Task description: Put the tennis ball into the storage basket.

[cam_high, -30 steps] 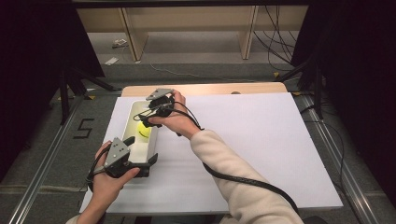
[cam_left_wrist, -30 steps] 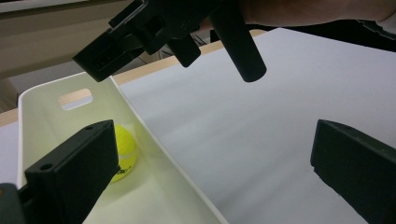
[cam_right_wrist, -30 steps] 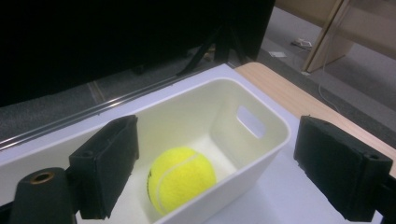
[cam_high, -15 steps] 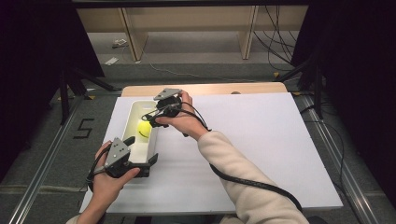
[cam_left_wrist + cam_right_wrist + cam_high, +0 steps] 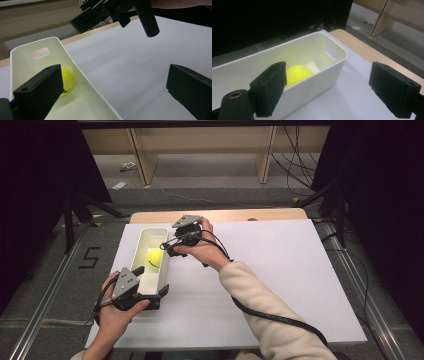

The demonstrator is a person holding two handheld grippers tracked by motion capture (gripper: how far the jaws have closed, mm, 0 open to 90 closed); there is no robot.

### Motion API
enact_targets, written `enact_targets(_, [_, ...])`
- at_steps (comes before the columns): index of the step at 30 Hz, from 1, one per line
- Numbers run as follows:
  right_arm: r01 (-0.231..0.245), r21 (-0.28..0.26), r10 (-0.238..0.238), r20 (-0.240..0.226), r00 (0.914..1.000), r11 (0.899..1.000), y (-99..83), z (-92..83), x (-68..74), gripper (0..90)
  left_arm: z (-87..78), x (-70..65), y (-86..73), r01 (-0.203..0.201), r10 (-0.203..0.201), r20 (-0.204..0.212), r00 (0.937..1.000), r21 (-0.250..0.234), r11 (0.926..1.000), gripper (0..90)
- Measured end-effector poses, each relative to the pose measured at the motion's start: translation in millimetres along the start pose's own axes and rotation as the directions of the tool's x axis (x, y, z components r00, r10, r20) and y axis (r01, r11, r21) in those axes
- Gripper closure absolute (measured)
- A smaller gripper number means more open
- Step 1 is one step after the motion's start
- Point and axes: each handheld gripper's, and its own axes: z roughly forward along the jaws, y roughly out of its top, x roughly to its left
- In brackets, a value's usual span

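While a yellow tennis ball (image 5: 154,258) lies on the floor of a long white bin (image 5: 142,241), roughly midway along its length, the left gripper (image 5: 161,293) holds the bin at its near end. In the left gripper view one black finger (image 5: 40,91) stands inside the bin and the other outside its long wall, with a wide gap between that wall and the outer finger; whether the inner finger presses the wall I cannot tell. The right gripper (image 5: 168,249) hovers at the bin's right rim, just beside the ball, and its fingers stand apart with nothing between them. In the right gripper view one finger (image 5: 270,87) overlaps the bin's near wall and the other hangs over the white sheet (image 5: 280,270) that covers the tabletop (image 5: 225,215). A handle slot (image 5: 332,52) is cut in the bin's far end wall.
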Motion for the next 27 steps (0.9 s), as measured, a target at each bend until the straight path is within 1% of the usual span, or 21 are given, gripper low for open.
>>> enact_targets(6, [0.005, 0.001, -0.005, 0.004, 1.0000, 1.000, -2.6, -4.7, -5.0, 15.3, -0.1, 0.1, 0.0, 0.001, -0.001, -0.001, 1.0000, -0.001, 1.0000, 0.3])
enact_targets(7, [-0.002, 0.003, 0.002, 0.006, 1.0000, 1.000, -3.1, -5.9, -5.4, 15.3, -0.1, 0.1, 0.0, 0.000, 0.000, -0.001, 1.0000, -0.001, 1.0000, 0.3])
enact_targets(13, [0.000, -0.001, 0.000, 0.017, 0.9999, 1.000, -7.6, -11.1, -11.4, 15.3, 0.1, -0.2, 0.2, 0.001, -0.001, 0.000, 1.0000, -0.001, 1.0000, 0.3])
enact_targets(15, [-0.008, 0.001, 0.008, 0.020, 0.9998, 1.000, -8.7, -13.4, -13.4, 15.3, 0.0, -0.1, 0.2, 0.001, -0.001, 0.000, 1.0000, -0.001, 1.0000, 0.3])
enact_targets(20, [-0.007, 0.004, 0.007, 0.026, 0.9996, 1.000, -10.3, -18.6, -18.1, 15.3, 0.1, -0.1, 0.1, 0.002, -0.002, 0.000, 1.0000, -0.001, 1.0000, 0.3])
enact_targets(24, [-0.016, -0.005, 0.016, 0.036, 0.9992, 1.000, -12.8, -22.7, -22.4, 15.3, 0.2, -0.2, 0.1, 0.002, -0.002, 0.000, 1.0000, -0.001, 1.0000, 0.3])
enact_targets(27, [-0.020, 0.000, 0.020, 0.042, 0.9989, 1.000, -15.5, -25.7, -26.0, 15.3, 0.2, -0.4, 0.1, 0.000, 0.000, 0.000, 1.0000, 0.000, 1.0000, 0.3])
